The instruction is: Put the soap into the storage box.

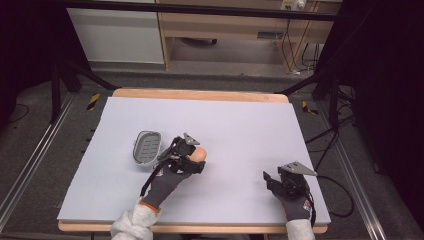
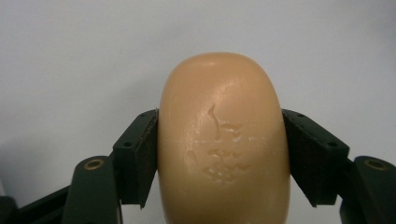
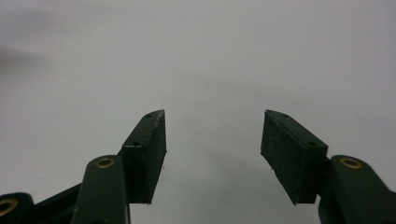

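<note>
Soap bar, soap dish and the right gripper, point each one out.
soap bar (image 2: 223, 140), left gripper view, its stamped face.
soap dish (image 1: 147, 147), high view, its ribbed floor.
right gripper (image 3: 212, 140), right gripper view, between fingertips.

Left gripper (image 1: 196, 159) clamps a tan bar of soap (image 1: 200, 154) over the pale mat (image 1: 240, 125), just right of the grey soap dish (image 1: 147, 147). Right gripper (image 1: 270, 180) sits well apart near the mat's front right corner, nothing between its jaws.
</note>
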The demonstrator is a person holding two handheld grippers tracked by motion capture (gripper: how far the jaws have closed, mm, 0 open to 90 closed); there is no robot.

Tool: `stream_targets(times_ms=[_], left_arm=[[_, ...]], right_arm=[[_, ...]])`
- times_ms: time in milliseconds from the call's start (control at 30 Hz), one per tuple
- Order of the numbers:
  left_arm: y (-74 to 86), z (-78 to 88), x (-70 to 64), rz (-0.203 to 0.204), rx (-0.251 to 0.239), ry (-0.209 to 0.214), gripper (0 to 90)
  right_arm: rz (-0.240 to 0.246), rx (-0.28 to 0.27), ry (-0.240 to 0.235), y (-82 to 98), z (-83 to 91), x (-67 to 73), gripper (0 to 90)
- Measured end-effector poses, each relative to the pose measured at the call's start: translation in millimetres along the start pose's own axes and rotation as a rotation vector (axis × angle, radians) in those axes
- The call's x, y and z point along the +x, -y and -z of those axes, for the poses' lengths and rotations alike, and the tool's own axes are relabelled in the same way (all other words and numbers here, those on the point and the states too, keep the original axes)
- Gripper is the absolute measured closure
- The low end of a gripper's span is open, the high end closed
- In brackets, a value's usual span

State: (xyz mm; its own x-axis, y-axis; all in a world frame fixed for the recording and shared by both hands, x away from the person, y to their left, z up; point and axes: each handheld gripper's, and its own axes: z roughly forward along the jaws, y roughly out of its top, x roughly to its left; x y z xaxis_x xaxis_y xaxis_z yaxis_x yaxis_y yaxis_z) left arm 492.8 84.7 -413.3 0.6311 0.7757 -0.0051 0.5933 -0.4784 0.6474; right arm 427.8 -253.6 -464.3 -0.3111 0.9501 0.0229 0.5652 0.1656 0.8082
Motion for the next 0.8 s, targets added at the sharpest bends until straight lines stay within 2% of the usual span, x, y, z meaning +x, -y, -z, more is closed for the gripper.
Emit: stream_targets(times_ms=[200, 400, 800], left_arm=[[3.6, 14.1, 7.0, -0.003, -0.022, -0.010, 31.6], [7.0, 27.7, 16.0, 0.012, -0.047, -0.024, 31.6], [10.4, 47.7, 28.9, 0.021, -0.074, -0.045, 31.6]], right_arm=[[-0.001, 0.001, 0.003, 0.5, -0.2, 0.1, 40.2], [-0.003, 0.003, 0.003, 0.5, -0.4, 0.4, 40.2], [0.005, 0.002, 0.004, 0.8, -1.0, 0.5, 40.2]])
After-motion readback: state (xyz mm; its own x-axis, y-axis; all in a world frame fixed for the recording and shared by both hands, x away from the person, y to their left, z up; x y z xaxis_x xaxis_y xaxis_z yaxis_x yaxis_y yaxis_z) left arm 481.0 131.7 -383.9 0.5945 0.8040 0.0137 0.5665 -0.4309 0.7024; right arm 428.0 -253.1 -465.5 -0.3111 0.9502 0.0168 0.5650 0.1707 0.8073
